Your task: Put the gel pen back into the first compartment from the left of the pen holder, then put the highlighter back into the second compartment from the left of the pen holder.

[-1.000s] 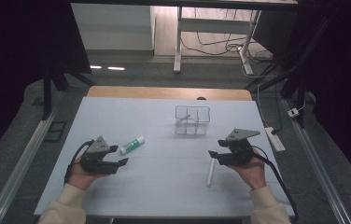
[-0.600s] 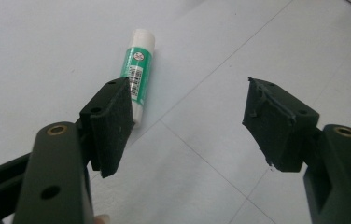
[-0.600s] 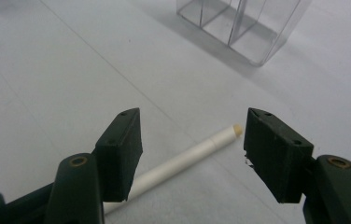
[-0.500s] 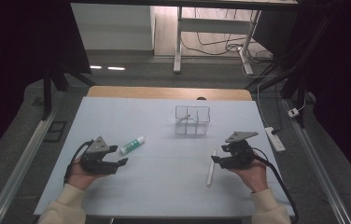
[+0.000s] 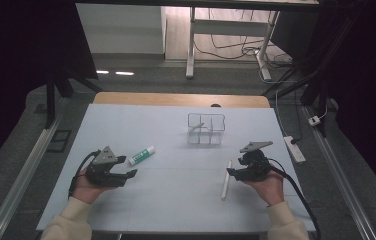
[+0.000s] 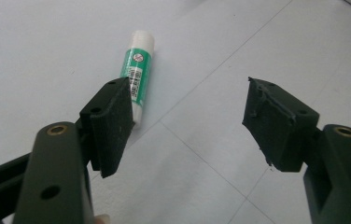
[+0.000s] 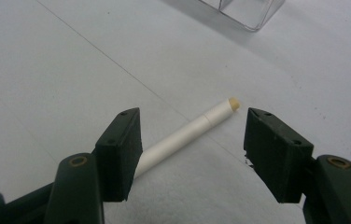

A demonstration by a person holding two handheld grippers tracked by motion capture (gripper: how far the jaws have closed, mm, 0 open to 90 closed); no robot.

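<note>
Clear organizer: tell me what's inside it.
The clear organizer looks empty: through its walls only inner dividers and the white table show. Glare on the plastic could hide something small. The glue stick and the white pen lie outside it.

Right tool point(image 5: 232, 172) drawn slightly nearer, seemingly

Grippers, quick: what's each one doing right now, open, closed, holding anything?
Left gripper: open, holding nothing; the green glue stick lies just beyond its jaws.
Right gripper: open, holding nothing; the white stick lies on the table between its jaws.
</note>
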